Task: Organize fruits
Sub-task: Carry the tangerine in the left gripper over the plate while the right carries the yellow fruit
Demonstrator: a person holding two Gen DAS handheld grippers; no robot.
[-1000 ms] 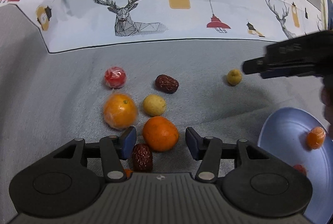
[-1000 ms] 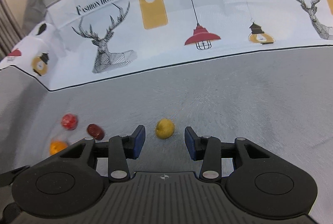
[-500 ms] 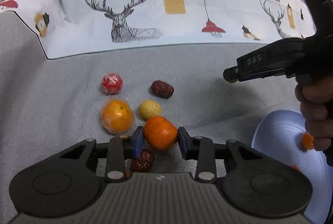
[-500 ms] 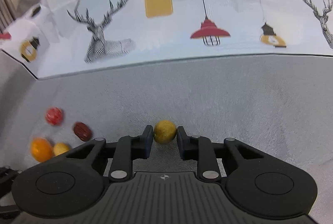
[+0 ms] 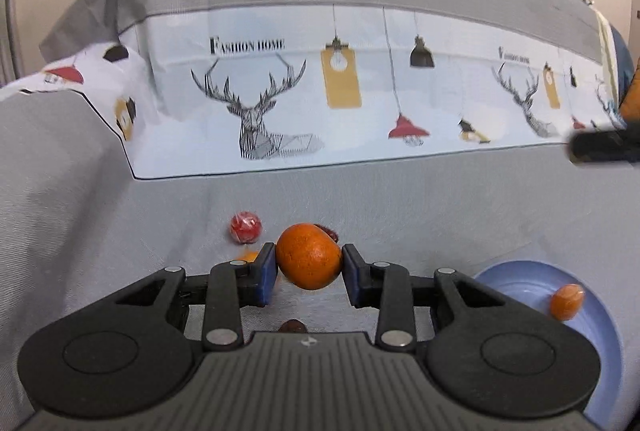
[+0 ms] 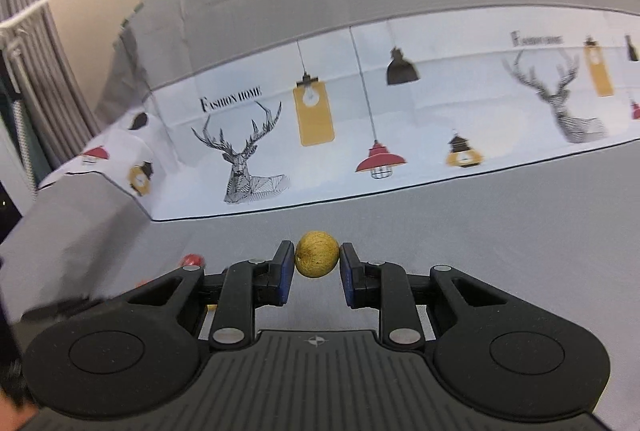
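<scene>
Left wrist: left tool point(image 5: 308, 266) clamps orange point(image 5: 308, 255), hiding date point(image 5: 329, 231); right tool point(image 6: 317, 263) clamps yellow fruit point(image 6: 317, 253).

My left gripper point(image 5: 309, 265) is filled by the orange point(image 5: 308, 255), so nothing else fits between its pads. Behind it, centre frame, the red wrapped fruit point(image 5: 245, 227) and a dark date point(image 5: 329, 232) crowd the grey cloth point(image 5: 440, 215). Lower right, the blue plate point(image 5: 508, 277) with 1 small orange point(image 5: 566, 301) blocks that side. Bare cloth lies open at left and upper right.
</scene>
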